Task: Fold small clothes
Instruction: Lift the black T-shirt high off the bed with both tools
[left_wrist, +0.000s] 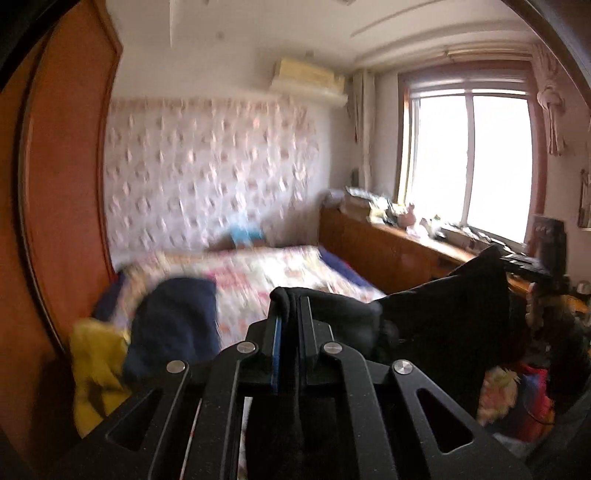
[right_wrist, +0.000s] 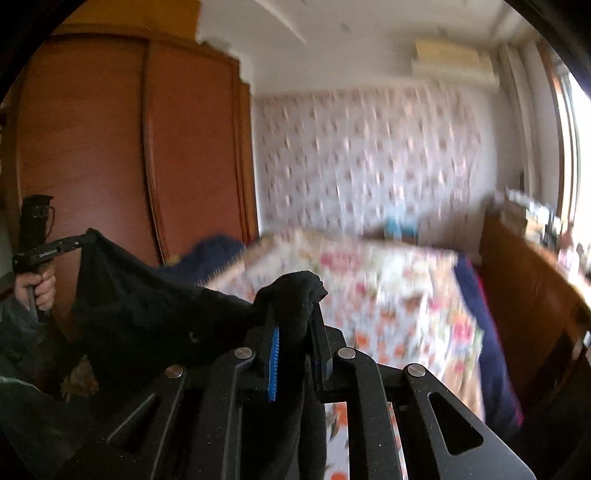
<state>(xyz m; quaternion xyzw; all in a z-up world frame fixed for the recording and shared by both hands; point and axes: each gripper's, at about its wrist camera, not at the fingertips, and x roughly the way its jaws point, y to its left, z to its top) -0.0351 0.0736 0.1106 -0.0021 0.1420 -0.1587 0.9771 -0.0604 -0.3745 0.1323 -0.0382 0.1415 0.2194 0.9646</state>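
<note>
A black garment hangs stretched in the air between my two grippers, above the near end of the bed. My left gripper is shut on one edge of it. My right gripper is shut on the other edge, and black cloth bunches over its fingertips. In the right wrist view the left gripper shows at far left, holding the cloth's corner. In the left wrist view the right gripper shows at right behind the cloth. Both views are motion-blurred.
A bed with a floral cover lies ahead. A dark blue garment and a yellow one lie on its left side. A wooden wardrobe stands left; a cluttered wooden cabinet runs under the window at right.
</note>
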